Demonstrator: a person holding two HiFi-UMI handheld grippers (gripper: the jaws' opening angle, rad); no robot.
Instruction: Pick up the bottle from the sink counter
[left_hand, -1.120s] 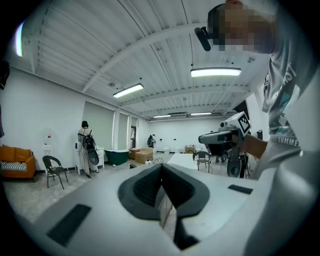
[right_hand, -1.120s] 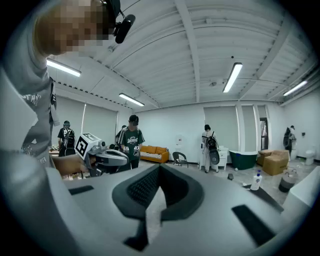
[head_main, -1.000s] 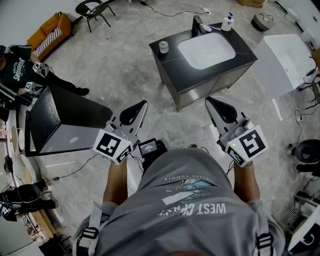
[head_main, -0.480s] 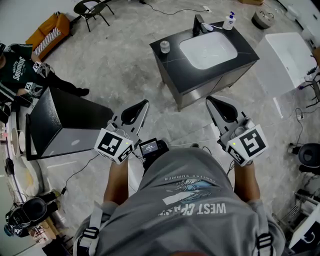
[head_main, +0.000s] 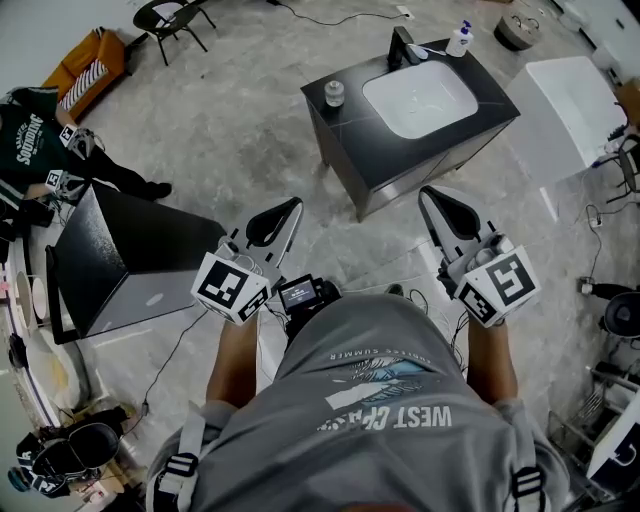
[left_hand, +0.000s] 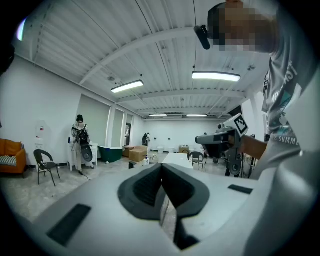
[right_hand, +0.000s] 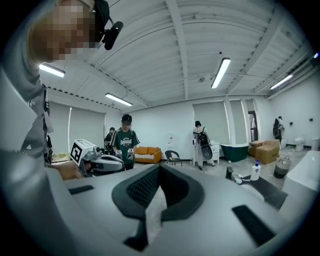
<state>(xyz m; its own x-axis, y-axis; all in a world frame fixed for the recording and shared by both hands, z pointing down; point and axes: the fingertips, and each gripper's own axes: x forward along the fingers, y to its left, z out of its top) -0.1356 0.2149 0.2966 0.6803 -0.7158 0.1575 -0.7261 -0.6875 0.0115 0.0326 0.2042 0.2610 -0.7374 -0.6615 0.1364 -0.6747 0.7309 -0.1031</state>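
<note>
The black sink counter (head_main: 385, 150) stands ahead of me across bare floor, with a white basin (head_main: 420, 100) and a dark faucet (head_main: 401, 46). A white bottle with a blue top (head_main: 459, 40) stands at the counter's far right corner; it also shows in the right gripper view as the bottle (right_hand: 255, 171). A small jar (head_main: 334, 93) sits at the counter's left end. My left gripper (head_main: 285, 208) and right gripper (head_main: 432, 195) are held out in front of me, well short of the counter. Both are shut and empty: left gripper (left_hand: 161, 167), right gripper (right_hand: 159, 170).
A large black box (head_main: 130, 250) stands on the floor to my left, with a person in a green shirt (head_main: 30, 140) behind it. A white tub-like unit (head_main: 565, 105) sits right of the counter. A chair (head_main: 175, 15), an orange sofa (head_main: 95, 60) and floor cables lie further off.
The head view has shifted slightly, so the counter sits a little higher and further right. Both grippers stay shut and have barely moved.
</note>
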